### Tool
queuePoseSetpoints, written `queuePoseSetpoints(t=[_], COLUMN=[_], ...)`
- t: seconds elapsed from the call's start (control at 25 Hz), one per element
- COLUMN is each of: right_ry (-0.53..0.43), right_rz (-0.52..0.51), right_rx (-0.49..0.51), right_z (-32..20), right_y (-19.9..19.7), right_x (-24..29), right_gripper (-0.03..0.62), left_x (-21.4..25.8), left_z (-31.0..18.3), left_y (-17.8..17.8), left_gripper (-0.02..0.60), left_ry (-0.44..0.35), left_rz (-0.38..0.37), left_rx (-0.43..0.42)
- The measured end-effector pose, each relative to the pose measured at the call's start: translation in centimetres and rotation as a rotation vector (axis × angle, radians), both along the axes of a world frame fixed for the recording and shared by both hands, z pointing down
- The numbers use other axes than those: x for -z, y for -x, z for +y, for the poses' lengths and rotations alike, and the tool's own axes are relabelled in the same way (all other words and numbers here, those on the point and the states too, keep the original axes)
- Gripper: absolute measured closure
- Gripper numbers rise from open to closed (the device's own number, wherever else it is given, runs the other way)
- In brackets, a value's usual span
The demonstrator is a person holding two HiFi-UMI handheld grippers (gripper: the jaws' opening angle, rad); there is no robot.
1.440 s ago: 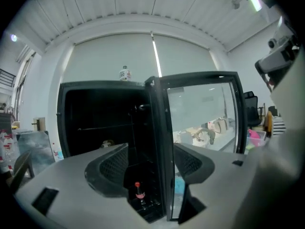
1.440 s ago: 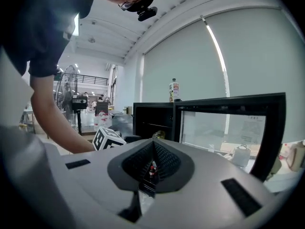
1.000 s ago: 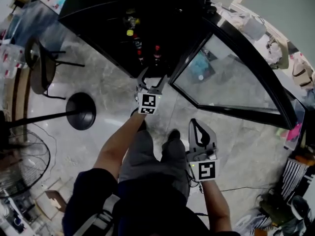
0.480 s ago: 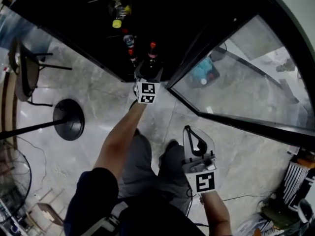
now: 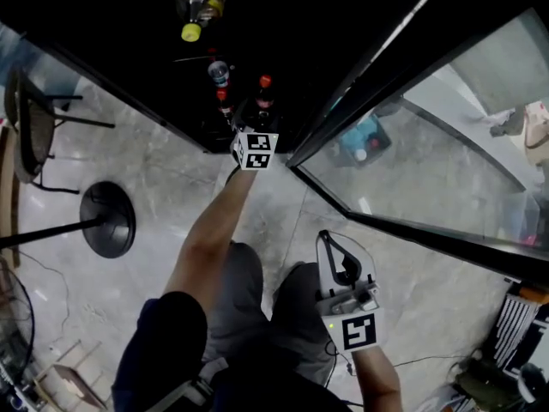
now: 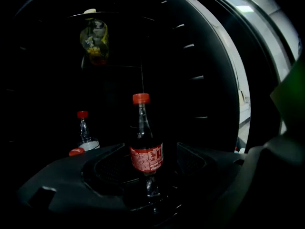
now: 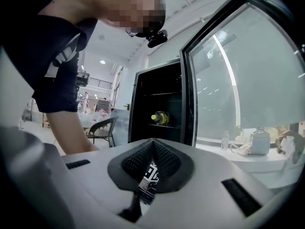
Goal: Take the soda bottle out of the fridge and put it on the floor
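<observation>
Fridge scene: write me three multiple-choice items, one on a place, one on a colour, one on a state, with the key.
1. Where does the soda bottle stand? A on the floor; B in the fridge, between the left tool's jaws; C on the chair.
2. What colour is its cap? A red; B yellow; C blue.
3. How is the right tool? A shut, empty; B open; C shut on a bottle.
B: the left gripper view shows it upright between spread jaws. A: its cap shows red there. A: the right gripper view shows jaws together, nothing between.
</observation>
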State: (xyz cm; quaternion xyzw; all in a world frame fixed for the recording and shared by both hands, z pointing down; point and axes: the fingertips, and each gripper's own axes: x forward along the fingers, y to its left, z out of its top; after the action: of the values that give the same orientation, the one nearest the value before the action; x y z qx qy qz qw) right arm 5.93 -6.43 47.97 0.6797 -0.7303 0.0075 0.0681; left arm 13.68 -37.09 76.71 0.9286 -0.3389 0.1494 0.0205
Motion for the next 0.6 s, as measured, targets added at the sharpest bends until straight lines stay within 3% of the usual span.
queuePoseSetpoints(t=[0.4, 0.6], right_ry=[0.013, 0.025], right_rz=[-0.017, -0.020], right_rx=[-0.013, -0.022], right_z=[-0.2, 0.4], right_y=[-0.8, -1.2], right_x=[-3.8, -5.2], right_gripper=[0.576, 0.576], left_x=[-3.7, -4.1], left_z=[-2.6, -3.5], left_y=[-2.2, -2.9], left_gripper=[0.232, 0.232], left_ry=[0.012, -0.028], left_rz=[-0.006, -0.005], left_rx=[0.010, 0.025])
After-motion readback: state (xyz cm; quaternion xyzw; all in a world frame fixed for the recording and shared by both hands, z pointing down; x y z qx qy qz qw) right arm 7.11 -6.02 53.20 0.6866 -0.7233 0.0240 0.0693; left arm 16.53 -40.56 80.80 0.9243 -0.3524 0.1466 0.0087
